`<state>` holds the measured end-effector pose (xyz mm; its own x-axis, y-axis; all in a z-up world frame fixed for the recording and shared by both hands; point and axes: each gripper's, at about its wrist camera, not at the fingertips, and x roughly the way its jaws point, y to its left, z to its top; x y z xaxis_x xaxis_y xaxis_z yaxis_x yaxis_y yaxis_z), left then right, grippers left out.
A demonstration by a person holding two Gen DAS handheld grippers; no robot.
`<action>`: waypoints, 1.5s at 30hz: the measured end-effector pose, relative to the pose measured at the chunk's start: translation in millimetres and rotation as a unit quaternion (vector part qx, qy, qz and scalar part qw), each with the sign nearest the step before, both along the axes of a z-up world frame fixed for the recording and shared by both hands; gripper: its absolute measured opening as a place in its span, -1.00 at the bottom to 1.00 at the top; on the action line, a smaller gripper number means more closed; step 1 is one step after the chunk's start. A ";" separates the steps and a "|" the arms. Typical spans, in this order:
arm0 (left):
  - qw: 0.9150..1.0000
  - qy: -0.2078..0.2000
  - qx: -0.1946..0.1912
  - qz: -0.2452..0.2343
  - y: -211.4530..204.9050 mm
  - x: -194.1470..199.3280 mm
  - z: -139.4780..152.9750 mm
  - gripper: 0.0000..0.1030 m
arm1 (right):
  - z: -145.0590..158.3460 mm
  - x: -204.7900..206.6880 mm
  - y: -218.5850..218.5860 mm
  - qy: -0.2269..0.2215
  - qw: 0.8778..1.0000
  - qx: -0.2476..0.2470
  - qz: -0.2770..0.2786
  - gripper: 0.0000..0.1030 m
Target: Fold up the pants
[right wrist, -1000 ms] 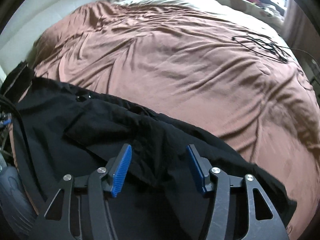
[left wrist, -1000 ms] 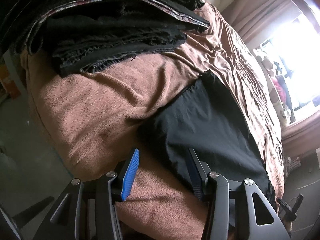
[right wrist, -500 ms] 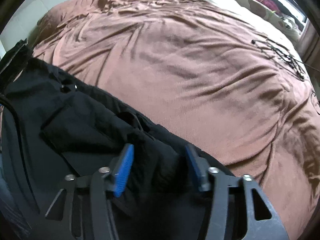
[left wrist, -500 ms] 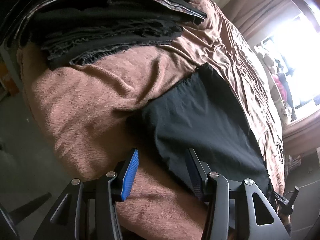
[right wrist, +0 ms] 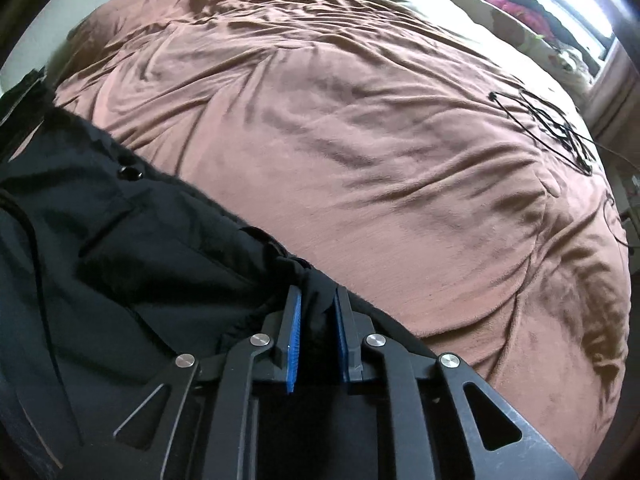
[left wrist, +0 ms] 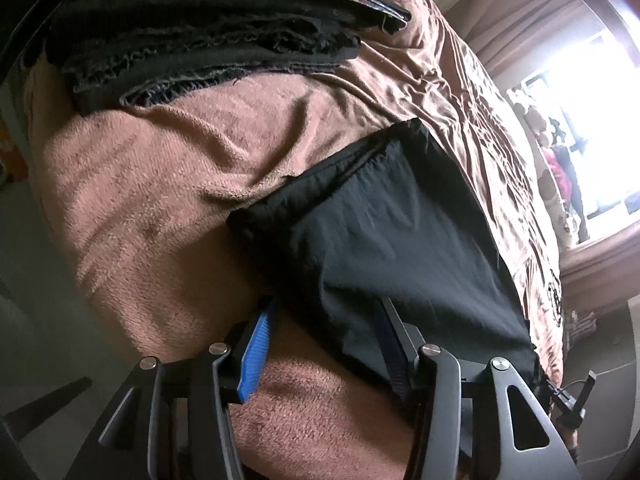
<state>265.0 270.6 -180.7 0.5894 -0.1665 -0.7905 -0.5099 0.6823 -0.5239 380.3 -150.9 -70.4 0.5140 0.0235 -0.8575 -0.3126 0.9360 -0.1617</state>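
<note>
Black pants [left wrist: 392, 232] lie flat near the edge of a bed with a brown blanket [left wrist: 160, 200]. My left gripper [left wrist: 326, 308] straddles the pants' near corner. Its jaws stand wide and are opening a little, and the cloth between them is not pinched. In the right wrist view the pants [right wrist: 140, 248] show a button and a pocket flap. My right gripper [right wrist: 317, 294] is closing on a bunched ridge of their black fabric at the edge next to the blanket [right wrist: 360, 140]. Its blue pads press the cloth from both sides.
A stack of dark folded clothes [left wrist: 200, 28] sits on the bed beyond the pants. A black cable [right wrist: 560, 124] lies coiled on the blanket at the far right. Beyond the bed is a bright window ledge with clutter [right wrist: 520, 4]. Grey floor [left wrist: 24, 280] is below the bed's edge.
My right gripper dropped onto the pants and its jaws went from wide apart to pinching a ridge of black fabric. The left gripper has stayed put over the pants' corner.
</note>
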 end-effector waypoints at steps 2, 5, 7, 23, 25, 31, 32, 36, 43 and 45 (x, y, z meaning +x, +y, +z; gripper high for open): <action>1.000 -0.001 -0.003 0.004 0.4 1.1 -0.7 0.08 | -5.6 2.8 -0.2 0.002 1.000 0.004 -0.013 -0.76; 1.000 -0.005 -0.003 0.013 3.4 4.2 -2.1 0.09 | -6.5 2.9 -2.5 0.002 0.999 0.019 -0.034 -0.56; 1.000 -0.006 0.001 0.014 4.9 7.1 -1.9 0.07 | -2.0 1.7 -5.5 0.003 0.999 0.028 -0.046 -0.32; 1.000 0.004 -0.018 0.022 29.8 12.8 -1.5 -0.43 | 36.1 -63.9 42.2 -0.019 0.996 0.083 -0.002 -0.12; 0.999 -0.011 -0.038 0.019 29.0 5.6 -0.8 -0.08 | 35.3 -68.6 52.9 -0.014 0.996 0.092 0.007 -0.12; 0.997 -0.029 -0.071 0.020 28.0 -4.2 -4.3 0.12 | 25.3 -73.3 70.3 -0.002 0.993 0.114 0.009 -0.12; 0.997 -0.030 -0.074 0.021 27.8 -3.3 -5.6 0.12 | 22.9 -72.6 71.9 -0.002 0.993 0.115 0.006 -0.12; 0.997 -0.037 -0.072 0.014 24.6 6.0 -5.2 0.12 | 13.3 -76.3 75.6 0.002 0.991 0.134 -0.014 -0.12; 0.996 -0.052 -0.068 0.025 28.0 19.1 -10.8 -0.01 | 3.8 -99.4 93.1 0.001 0.987 0.158 -0.042 -0.12; 0.995 -0.057 -0.075 0.027 28.1 16.8 -11.5 -0.02 | 1.4 -106.5 99.7 0.000 0.985 0.166 -0.045 -0.12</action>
